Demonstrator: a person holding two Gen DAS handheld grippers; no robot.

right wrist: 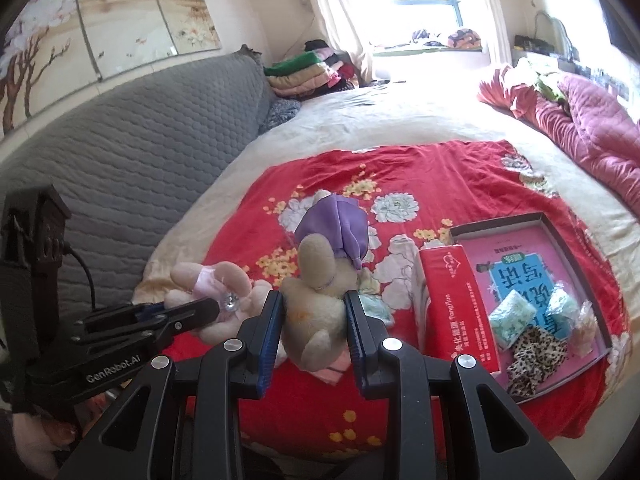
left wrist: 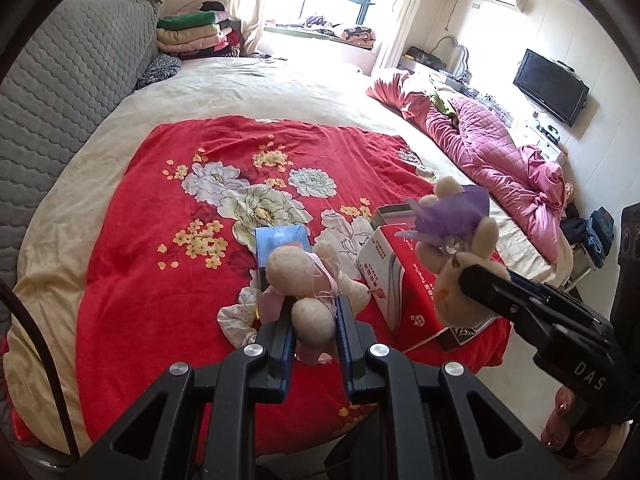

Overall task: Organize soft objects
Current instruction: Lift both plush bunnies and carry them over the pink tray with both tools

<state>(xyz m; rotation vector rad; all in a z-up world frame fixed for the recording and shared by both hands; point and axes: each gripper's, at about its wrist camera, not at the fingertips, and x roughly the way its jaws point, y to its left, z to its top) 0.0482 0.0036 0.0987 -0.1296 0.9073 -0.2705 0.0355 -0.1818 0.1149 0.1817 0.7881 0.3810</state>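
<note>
My left gripper is shut on a beige plush doll with pink ribbon and holds it above the red floral quilt. In the right wrist view the same doll hangs at the left, in the left gripper. My right gripper is shut on a beige plush bunny in a purple dress, also lifted off the quilt. From the left wrist view this bunny shows at the right, pinched at its head by the right gripper.
A shallow cardboard tray on the quilt holds a pink-and-blue book, a red tissue pack, small packets and a leopard scrunchie. A blue box and a white floral cloth lie below the left gripper. A pink quilt is heaped far right; a grey headboard stands left.
</note>
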